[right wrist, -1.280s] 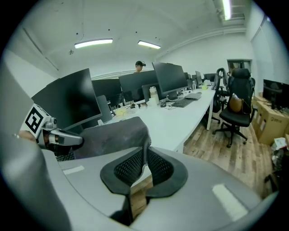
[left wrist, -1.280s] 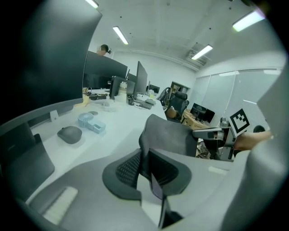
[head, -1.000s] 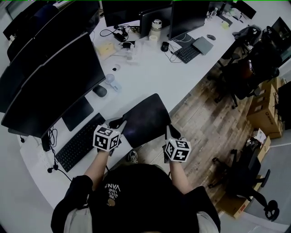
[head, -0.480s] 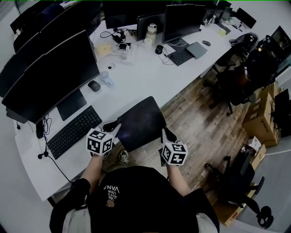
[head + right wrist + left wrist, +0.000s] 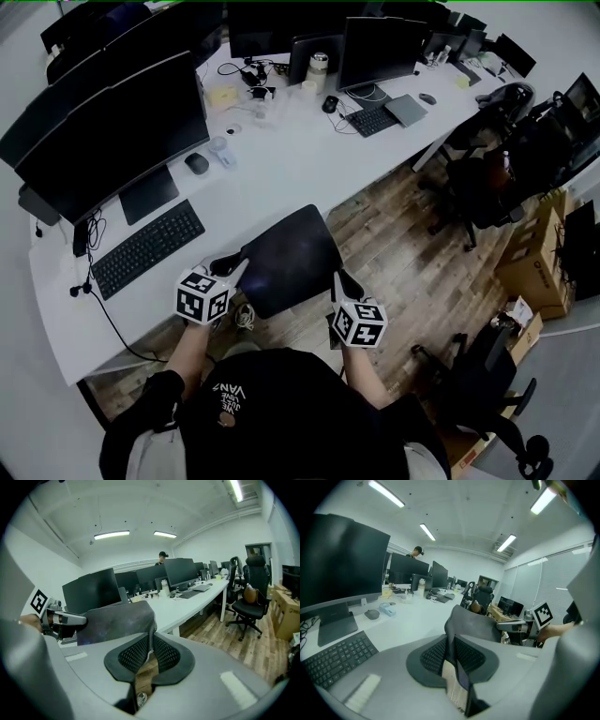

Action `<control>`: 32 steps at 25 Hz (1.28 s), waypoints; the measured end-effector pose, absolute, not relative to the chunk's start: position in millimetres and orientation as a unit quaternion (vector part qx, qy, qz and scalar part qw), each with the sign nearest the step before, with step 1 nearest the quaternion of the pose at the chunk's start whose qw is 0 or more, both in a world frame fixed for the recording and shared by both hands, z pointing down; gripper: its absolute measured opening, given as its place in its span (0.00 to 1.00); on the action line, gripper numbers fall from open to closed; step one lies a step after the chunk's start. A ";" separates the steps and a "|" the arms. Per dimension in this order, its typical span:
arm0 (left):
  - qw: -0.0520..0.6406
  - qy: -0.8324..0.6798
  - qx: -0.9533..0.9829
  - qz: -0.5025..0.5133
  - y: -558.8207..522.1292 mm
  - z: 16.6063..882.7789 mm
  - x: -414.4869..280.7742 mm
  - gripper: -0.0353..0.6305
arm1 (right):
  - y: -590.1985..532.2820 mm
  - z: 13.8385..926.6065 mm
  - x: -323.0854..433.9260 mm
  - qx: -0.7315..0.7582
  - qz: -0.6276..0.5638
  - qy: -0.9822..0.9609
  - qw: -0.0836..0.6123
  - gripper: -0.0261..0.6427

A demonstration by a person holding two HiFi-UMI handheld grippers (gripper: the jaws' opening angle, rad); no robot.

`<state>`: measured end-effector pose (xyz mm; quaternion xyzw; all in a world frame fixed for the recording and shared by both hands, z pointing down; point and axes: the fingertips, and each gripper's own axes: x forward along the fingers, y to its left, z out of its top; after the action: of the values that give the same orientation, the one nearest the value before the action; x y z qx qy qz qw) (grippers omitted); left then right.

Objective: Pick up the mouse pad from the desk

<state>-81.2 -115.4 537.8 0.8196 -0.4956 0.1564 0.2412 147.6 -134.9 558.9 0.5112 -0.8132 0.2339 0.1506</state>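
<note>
Mouse pad (image 5: 286, 258): dark, roughly square sheet, held in the air at the near edge of the white desk (image 5: 281, 159). Part of it shows against the desktop, part against the wood floor (image 5: 412, 253).

Left gripper (image 5: 234, 265): at the pad's 8 o'clock corner. Jaws nearly together, nipping the thin edge. In the left gripper view the sheet stands clamped between the mesh pads.

Right gripper (image 5: 342, 281): at the pad's 4 o'clock corner. Jaws likewise almost closed on the edge, which the right gripper view shows pinched between them.

Surroundings: black keyboard (image 5: 145, 248) on the desk at 9 o'clock from the pad. Mouse (image 5: 197, 163) at 11 o'clock. Large dark monitor (image 5: 112, 141) at 10 o'clock. Office chair (image 5: 487, 178) at 2 o'clock, well apart.
</note>
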 end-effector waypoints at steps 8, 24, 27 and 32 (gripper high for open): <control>0.240 -0.505 0.814 0.155 -80.9 541.3 -65.1 0.13 | -106.5 564.6 161.5 0.503 0.236 -0.818 0.149 0.10; 0.243 -0.514 0.807 0.157 -40.8 547.7 -52.3 0.13 | -69.7 576.0 170.8 0.494 0.243 -0.820 0.156 0.09; 0.244 -0.514 0.807 0.158 -39.0 549.9 -50.8 0.13 | -67.3 577.9 172.6 0.496 0.244 -0.819 0.156 0.09; 0.247 -0.510 0.808 0.159 -39.4 551.1 -45.7 0.13 | -66.5 579.3 177.3 0.498 0.248 -0.816 0.158 0.09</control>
<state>-45.7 -39.4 551.1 0.8083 -0.5099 0.1594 0.2474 177.3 -66.5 579.3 0.4981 -0.8159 0.2476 0.1578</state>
